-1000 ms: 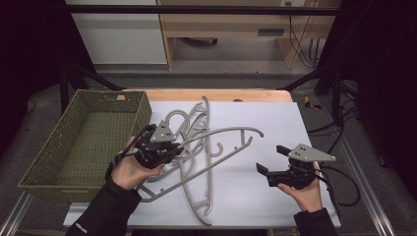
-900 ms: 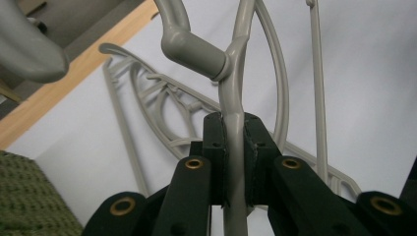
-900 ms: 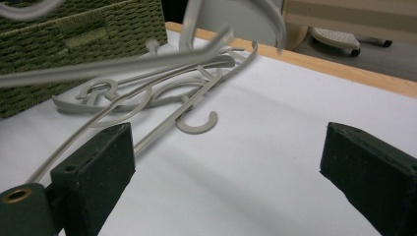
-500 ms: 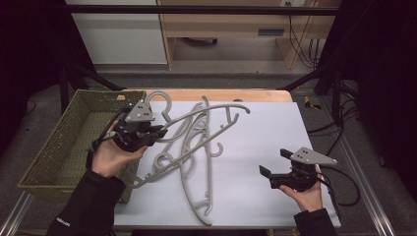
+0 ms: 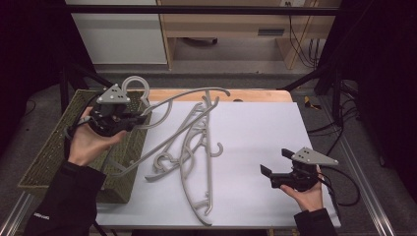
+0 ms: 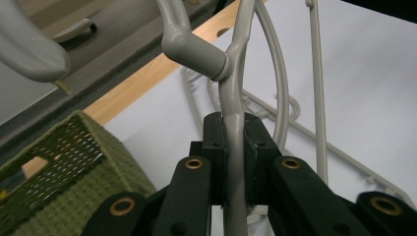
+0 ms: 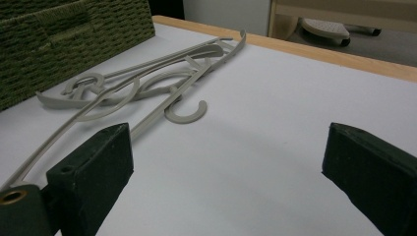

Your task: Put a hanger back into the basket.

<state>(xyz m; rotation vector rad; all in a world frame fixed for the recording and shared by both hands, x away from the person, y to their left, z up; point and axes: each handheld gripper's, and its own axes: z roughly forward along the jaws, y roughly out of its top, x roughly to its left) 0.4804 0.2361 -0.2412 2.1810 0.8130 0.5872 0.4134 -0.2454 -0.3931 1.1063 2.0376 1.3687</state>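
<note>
High view: left gripper (image 5: 129, 117) held up over the near right corner of the green woven basket (image 5: 51, 157), at the left side of the table (image 5: 255, 142). Its jaws are pinched tight on a grey plastic hanger (image 5: 162, 105), near the neck just below the hook. The hook curls up behind the gripper's grey plate; one arm of the hanger sweeps right above the white tabletop toward the wooden far edge, the other slopes down to the left across the basket's front wall. Hanger is lifted clear of the table on the gripper side.

Left gripper view: both black pads (image 6: 215, 147) press flat against the hanger's stem (image 6: 233, 123), no gap on either side. The hook joint sits just above the pads. Basket corner visible lower left, white surface beyond.

Remaining hangers (image 5: 196, 162) lie flat in a loose tangle on the white top, middle of the table, between the two hands; several overlap, exact count hard to tell.

Right gripper (image 5: 269, 167) rests low near the front right of the table, held from below by the right hand (image 5: 307, 194). Right gripper view: jaws spread wide, nothing between them, bare white surface ahead, the pile of hangers (image 7: 137, 88) and basket (image 7: 74, 29) farther off.
</note>
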